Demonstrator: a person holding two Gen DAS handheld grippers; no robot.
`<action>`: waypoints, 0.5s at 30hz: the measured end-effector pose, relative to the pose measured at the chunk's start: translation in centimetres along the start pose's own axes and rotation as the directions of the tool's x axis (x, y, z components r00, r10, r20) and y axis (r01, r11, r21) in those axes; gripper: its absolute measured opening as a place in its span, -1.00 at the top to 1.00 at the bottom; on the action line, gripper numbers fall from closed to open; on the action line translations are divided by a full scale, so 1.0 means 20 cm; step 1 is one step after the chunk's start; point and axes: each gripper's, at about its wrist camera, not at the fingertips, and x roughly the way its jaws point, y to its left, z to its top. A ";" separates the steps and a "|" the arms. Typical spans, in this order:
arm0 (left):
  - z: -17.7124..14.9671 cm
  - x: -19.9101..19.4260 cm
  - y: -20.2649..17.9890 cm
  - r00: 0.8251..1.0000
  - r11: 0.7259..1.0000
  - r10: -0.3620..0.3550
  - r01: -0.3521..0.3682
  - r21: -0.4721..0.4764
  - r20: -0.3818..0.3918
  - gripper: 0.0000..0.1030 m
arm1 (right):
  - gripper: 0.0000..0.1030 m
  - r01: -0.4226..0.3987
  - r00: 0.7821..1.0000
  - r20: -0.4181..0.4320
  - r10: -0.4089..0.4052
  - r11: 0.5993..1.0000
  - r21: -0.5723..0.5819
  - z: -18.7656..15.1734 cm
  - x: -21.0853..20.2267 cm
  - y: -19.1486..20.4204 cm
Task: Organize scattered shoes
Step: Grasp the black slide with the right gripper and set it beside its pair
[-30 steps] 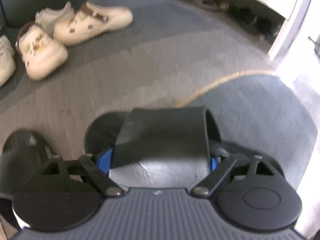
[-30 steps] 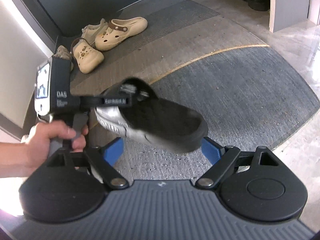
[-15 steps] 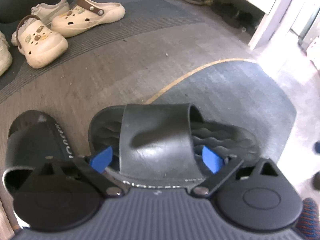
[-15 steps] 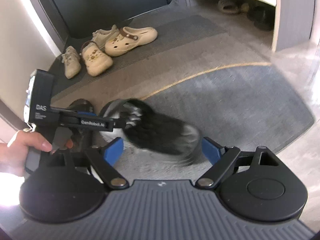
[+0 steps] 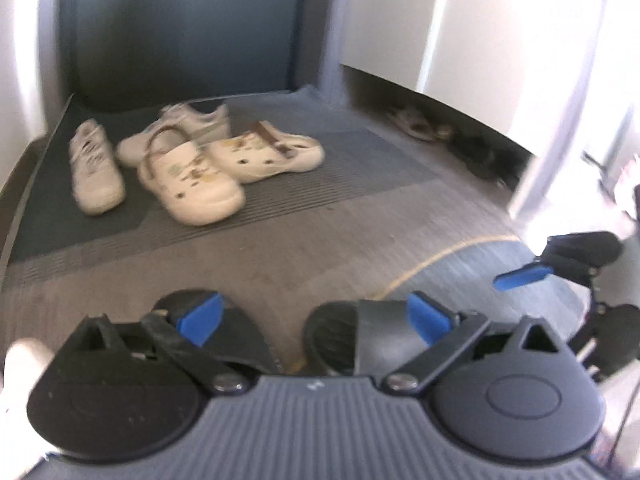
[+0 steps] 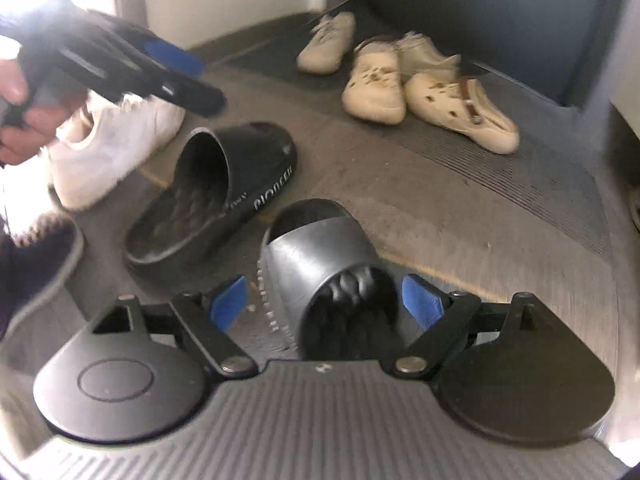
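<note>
Two black slides lie side by side on the grey mat, one (image 6: 212, 192) marked with white letters and one (image 6: 320, 260) nearer to me. My right gripper (image 6: 324, 300) is open and straddles the nearer slide, with a gap showing at its left pad. My left gripper (image 5: 316, 316) hangs above both slides (image 5: 240, 340) (image 5: 360, 336); its jaws are opening and grip nothing. In the right wrist view the left gripper (image 6: 188, 76) is at the upper left, held by a hand (image 6: 24, 120). One of my right gripper's blue pads (image 5: 520, 276) shows at the right of the left wrist view.
Two cream clogs (image 5: 192, 184) (image 5: 268, 152) and two white sneakers (image 5: 96, 168) (image 5: 192, 120) sit on the ribbed mat by the dark door. Another white sneaker (image 6: 116, 144) lies left of the slides. A person's foot (image 6: 36, 264) is at the left edge. More shoes (image 5: 480, 156) lie under the cabinet.
The left gripper opened, let go of the black slide and pulled up and back. That slide now lies on the mat beside the other one. The right gripper rolled and swung over it.
</note>
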 end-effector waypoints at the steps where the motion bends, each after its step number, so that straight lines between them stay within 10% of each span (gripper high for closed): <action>1: 0.00 0.00 0.01 1.000 1.000 0.002 -0.002 -0.012 -0.003 -0.94 | -0.70 -0.047 0.998 -0.051 0.046 0.999 -0.025 0.04 0.06 -0.03; 15: -0.03 -0.07 0.24 0.997 0.993 0.071 -0.071 -0.095 -0.003 -0.94 | -1.00 -0.208 0.916 -0.395 0.070 0.924 -0.320 0.19 0.54 0.01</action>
